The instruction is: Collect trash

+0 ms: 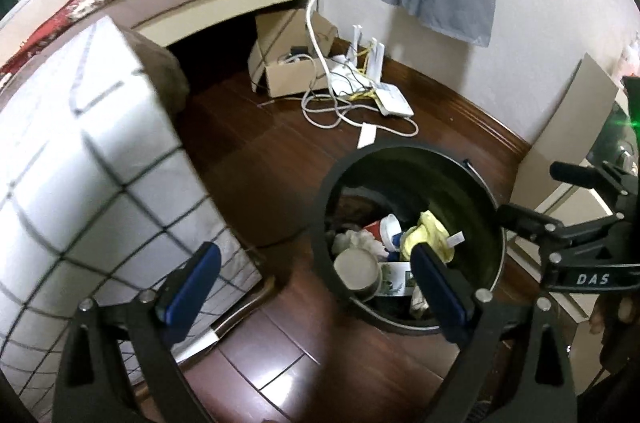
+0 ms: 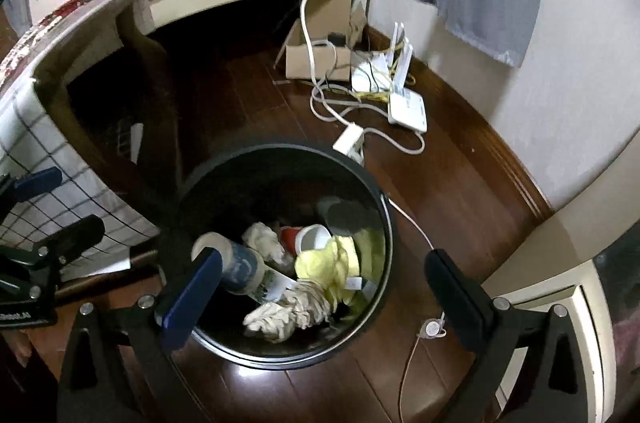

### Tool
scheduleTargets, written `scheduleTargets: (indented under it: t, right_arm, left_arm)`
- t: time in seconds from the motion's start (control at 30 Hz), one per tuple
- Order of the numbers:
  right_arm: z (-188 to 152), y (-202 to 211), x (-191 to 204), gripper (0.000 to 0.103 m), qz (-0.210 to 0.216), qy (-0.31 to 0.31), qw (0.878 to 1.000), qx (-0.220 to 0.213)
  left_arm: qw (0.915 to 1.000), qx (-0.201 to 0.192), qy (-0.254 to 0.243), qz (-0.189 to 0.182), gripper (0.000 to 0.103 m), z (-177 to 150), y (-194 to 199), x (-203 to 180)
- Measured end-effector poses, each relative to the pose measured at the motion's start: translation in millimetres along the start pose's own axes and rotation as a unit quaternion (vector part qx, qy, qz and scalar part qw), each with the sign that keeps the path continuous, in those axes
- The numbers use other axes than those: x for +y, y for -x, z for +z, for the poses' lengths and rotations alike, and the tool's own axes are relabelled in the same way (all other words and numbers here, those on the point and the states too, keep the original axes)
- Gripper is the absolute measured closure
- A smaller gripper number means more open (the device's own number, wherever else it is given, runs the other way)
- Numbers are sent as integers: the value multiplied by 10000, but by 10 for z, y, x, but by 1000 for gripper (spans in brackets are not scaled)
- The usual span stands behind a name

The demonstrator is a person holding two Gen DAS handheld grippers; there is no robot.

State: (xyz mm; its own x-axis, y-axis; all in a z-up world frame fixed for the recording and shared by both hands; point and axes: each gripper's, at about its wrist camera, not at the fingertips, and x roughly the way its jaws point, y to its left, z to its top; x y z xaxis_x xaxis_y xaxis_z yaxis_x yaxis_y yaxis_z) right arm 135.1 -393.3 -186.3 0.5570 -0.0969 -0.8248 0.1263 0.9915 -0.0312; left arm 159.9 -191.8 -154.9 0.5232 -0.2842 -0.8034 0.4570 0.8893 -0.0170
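Observation:
A round black trash bin (image 1: 486, 201) (image 2: 384, 219) stands on the dark wooden floor. Inside lie a yellow cloth (image 1: 430, 233) (image 2: 334, 261), crumpled white paper (image 1: 358, 239) (image 2: 294, 307), a red and white cup (image 1: 386, 227) (image 2: 310, 237) and a paper cup on its side (image 1: 357, 269) (image 2: 240, 269). My left gripper (image 1: 316, 283) hangs open above the bin's left rim, nothing between its blue pads. My right gripper (image 2: 322, 293) is open directly over the bin, empty too. The right gripper's black frame (image 1: 576, 231) shows at the right of the left wrist view.
A checked white cover (image 1: 80, 183) drapes furniture left of the bin. At the back wall sit an open cardboard box (image 1: 296, 63), a white router (image 2: 404, 103) and tangled cables (image 1: 352, 111). A thin wire with a small round part (image 2: 432, 329) lies right of the bin.

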Motion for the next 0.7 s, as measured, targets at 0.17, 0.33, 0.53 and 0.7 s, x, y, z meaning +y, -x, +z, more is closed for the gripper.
scheduleTargets:
  t: [0.17, 0.33, 0.53, 0.7]
  right_arm:
    - [36, 307, 194, 1, 49, 41, 9997, -214]
    - [58, 631, 410, 1, 86, 87, 9991, -399]
    - [58, 1175, 651, 1, 54, 31, 9978, -653]
    - [32, 1627, 776, 1, 95, -60, 9944, -1055]
  left_arm:
    - [9997, -241, 64, 74, 7, 8, 285, 51]
    - [9987, -459, 90, 179, 7, -35, 592, 119]
    - [9961, -756, 188, 425, 7, -108, 1061, 291]
    - [9924, -1044, 307, 573, 6, -143, 1431, 436]
